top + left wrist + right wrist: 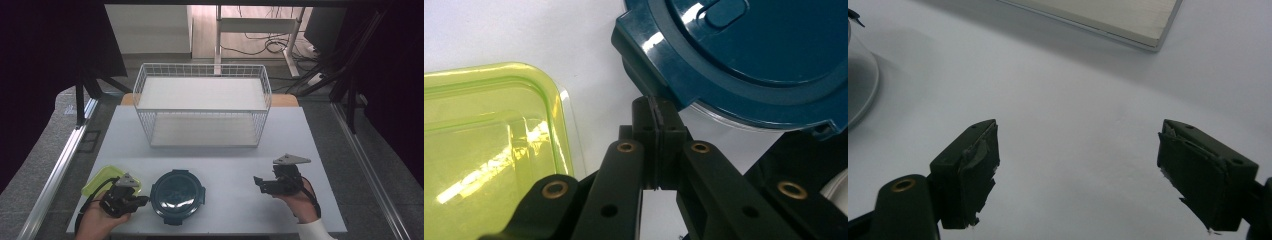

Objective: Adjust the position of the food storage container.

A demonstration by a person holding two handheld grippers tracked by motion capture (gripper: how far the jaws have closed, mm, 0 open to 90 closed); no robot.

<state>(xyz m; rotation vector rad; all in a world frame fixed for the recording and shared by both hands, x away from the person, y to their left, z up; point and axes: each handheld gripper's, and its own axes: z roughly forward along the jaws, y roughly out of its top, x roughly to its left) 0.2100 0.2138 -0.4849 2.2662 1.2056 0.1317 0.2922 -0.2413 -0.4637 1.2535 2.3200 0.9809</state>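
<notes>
**Two containers near, none yet on the rack**

Two things wait at the near left of the desk (220, 145), and neither has gone anywhere, so I judge the work barely begun. Largest is the white wire rack (202, 104) at the far middle, its two shelves bare. Next is the round container with the dark teal clip lid (178, 195), near centre; the lid sits on, and what is inside cannot be told. Just left of it lies the yellow-green lid (102, 180), flat on the desk.

Smallest are the tools. The left gripper (656, 131) is pressed together with nothing between its jaws, its tip just beside the teal lid's rim. The right gripper (1078, 172) is spread wide over bare desk, well apart from the container. Everything is left: grasping, lifting, placing.
</notes>
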